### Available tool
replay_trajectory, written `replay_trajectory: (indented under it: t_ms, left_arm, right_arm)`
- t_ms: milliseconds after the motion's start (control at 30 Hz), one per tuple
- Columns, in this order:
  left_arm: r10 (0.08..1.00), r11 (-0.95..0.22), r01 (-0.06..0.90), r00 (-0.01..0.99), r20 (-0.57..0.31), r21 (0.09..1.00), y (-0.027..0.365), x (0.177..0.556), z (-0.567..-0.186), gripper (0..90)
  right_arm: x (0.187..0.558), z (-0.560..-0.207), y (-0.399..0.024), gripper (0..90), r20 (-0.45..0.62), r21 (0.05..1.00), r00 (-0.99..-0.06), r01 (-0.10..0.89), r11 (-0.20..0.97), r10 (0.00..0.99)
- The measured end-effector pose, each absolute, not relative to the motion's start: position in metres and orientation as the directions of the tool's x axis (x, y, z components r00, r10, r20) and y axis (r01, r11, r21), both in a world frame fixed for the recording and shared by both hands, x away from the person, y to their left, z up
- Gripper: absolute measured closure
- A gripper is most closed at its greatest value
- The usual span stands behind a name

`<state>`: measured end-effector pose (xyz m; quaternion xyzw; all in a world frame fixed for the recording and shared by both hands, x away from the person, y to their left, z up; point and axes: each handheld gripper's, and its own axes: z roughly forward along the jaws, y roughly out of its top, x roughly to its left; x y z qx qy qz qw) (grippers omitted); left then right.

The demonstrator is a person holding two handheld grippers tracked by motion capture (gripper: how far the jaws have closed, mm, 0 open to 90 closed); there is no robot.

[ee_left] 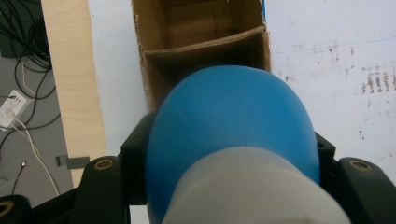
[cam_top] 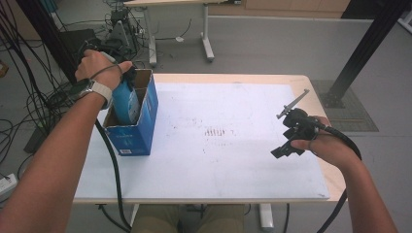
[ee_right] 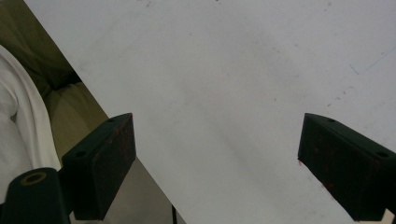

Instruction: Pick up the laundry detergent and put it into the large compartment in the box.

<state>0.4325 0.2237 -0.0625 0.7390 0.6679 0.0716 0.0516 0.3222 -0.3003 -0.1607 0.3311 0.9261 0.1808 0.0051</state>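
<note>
Lowering seems the step in hand: the left gripper [cam_top: 127, 74] holds a blue bottle [cam_top: 125, 102] upright over the blue carton [cam_top: 145, 116], with the bottle's lower part already down between the carton's walls. The grip sits high, at the bottle's neck end, probably so the body can drop straight into a slot without the fingers fouling the cardboard. From the left gripper view, the black fingers [ee_left: 137, 154] press on both sides of the bottle [ee_left: 229, 126], clamped on it; beyond it the brown cardboard dividers [ee_left: 205, 42] split the carton into compartments. Which compartment the bottle is entering, I judge to be the nearer one, but cannot be sure.

Carton stands at the left side of the white table [cam_top: 233, 141], near its far left corner, within easy reach of the left hand [cam_top: 99, 65].

Right gripper [cam_top: 286, 145] hangs above the table's right part, well apart from the carton; its fingers [ee_right: 109, 163] stand wide open with nothing between them. Likely parked out of the way.

Bottle: smooth, rounded blue shoulder, glossy plastic by the look, with a pale grey-white band or cap at the gripped end. No label legible.
</note>
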Motion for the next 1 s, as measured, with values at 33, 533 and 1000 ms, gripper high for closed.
replay_trajectory:
  t_ms: [33, 533, 1000]
  left_arm:
    - [0.994, -0.103, 0.98, 0.097, 0.039, 0.171, 0.224, 0.433, -0.064, 38.9]
    - [0.993, -0.117, 0.976, 0.111, 0.045, 0.182, 0.225, 0.433, -0.091, 38.8]
    - [0.993, -0.117, 0.976, 0.111, 0.044, 0.185, 0.226, 0.434, -0.109, 38.7]
  right_arm:
    - [0.322, -0.161, -0.301, 11.3, 0.111, 0.338, -0.781, 0.611, 0.715, 0.615]
    - [0.324, -0.164, -0.3, 11.3, 0.118, 0.331, -0.777, 0.618, 0.713, 0.619]
    - [0.326, -0.167, -0.301, 11.3, 0.125, 0.327, -0.774, 0.623, 0.711, 0.62]
